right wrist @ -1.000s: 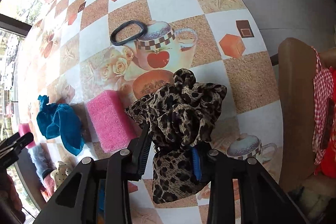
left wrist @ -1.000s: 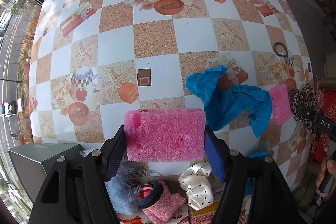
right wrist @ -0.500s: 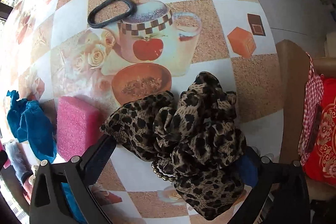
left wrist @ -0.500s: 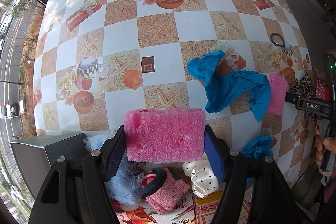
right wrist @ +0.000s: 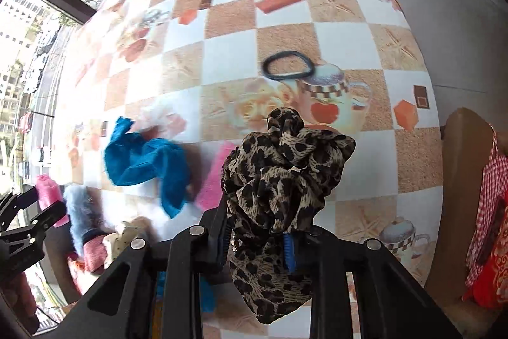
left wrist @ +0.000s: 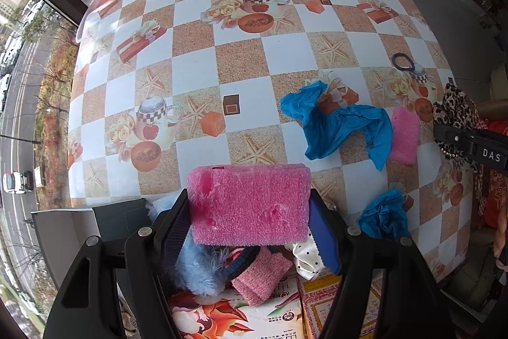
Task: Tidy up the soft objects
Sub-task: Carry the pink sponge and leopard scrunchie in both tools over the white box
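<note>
On the checked tablecloth (left wrist: 285, 53), this is how your two grippers and the soft things stand.

Left gripper (left wrist: 249, 223): at 6 o'clock in its own view; your jaws are partly spread and pressed against both ends of the pink sponge (left wrist: 249, 202), which you hold clear above the box.
Box (left wrist: 241, 313): just under that sponge, at the near table edge; in it lie a fluffy blue piece (left wrist: 197, 269), a pink knit piece (left wrist: 260, 278) and a white dotted bow (left wrist: 306, 258).
Right gripper (right wrist: 258, 239): your jaws have just been closing and now clamp the leopard-print scarf (right wrist: 282, 177), bunched above the fingers and hanging below them.
Blue cloth (left wrist: 339, 126): crumpled on the table at 3 o'clock in the left view.
Second pink sponge (left wrist: 403, 135): touching the blue cloth's right side.
Small blue cloth (left wrist: 384, 216): near the table edge at 4 o'clock.
Black hair band (right wrist: 287, 69): flat on the table at 12 o'clock of the scarf, well apart from it.
</note>
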{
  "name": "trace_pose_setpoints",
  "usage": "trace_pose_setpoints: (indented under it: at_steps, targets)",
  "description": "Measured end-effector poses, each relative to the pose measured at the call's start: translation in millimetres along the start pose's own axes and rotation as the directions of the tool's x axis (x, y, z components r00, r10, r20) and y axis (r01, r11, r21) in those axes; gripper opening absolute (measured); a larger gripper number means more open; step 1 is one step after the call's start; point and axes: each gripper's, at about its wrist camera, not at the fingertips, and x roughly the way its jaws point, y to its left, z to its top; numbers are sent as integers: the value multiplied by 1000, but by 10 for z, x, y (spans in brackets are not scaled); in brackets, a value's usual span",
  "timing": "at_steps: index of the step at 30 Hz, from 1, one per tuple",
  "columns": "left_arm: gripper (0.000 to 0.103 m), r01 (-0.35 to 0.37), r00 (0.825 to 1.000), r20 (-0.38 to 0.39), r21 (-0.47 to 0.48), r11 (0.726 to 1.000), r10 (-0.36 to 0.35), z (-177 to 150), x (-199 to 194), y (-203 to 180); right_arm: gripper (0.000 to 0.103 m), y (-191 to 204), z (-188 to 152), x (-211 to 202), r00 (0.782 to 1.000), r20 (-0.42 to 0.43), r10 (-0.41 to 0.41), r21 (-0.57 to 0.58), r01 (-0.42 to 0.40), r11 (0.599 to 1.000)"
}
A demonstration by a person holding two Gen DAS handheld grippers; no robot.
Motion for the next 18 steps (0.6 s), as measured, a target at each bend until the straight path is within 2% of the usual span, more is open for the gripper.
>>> trace_pose_setpoints:
  at_steps: [5,10,18]
  targets:
    - [73,5,1000,20,-38,999,-4,-150,-157,167,28,479,-86,-149,997,1,72,-79,-72,994]
    - [73,9,999,31,-64,998,-7,-382,-286,321,28,806,-205,-191,993,-20,114,-162,-116,980]
    - [73,31,999,37,-103,994,-27,-830,-478,547,28,1574,-475,-307,983,-60,173,-248,-183,951]
